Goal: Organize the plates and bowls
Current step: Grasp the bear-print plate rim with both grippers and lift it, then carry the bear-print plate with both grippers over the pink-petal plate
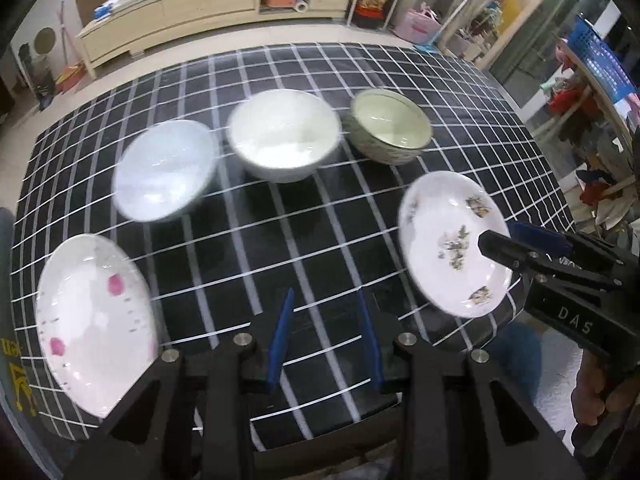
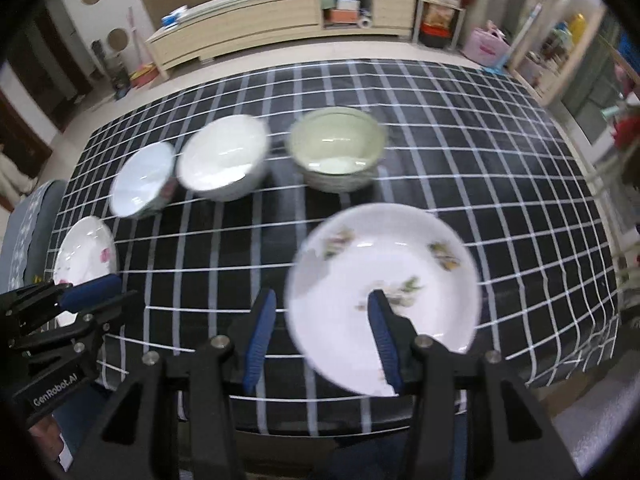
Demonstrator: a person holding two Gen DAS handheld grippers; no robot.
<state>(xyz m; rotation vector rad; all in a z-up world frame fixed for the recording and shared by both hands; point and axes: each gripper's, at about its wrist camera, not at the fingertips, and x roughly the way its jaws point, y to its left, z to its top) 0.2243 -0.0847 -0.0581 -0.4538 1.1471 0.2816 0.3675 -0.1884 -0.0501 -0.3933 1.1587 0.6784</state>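
Observation:
Three bowls stand in a row on the checked table: a pale blue bowl (image 1: 166,170) (image 2: 142,179), a white bowl (image 1: 283,133) (image 2: 222,158) and a green bowl (image 1: 388,125) (image 2: 338,147). A pink-flowered plate (image 1: 94,326) (image 2: 86,258) lies front left. A white plate with green flowers (image 1: 452,242) (image 2: 384,296) lies front right. My right gripper (image 2: 324,338) (image 1: 500,240) is open, with one finger over this plate's near rim and the other outside it. My left gripper (image 1: 326,340) (image 2: 96,296) is open and empty above the table's near edge.
The table wears a black cloth with white grid lines (image 1: 304,240) (image 2: 480,184). Beyond its far edge stands a long low wooden cabinet (image 1: 200,12) (image 2: 280,16). Shelves with clutter (image 1: 592,80) stand to the right. A grey chair (image 2: 28,232) sits at the left.

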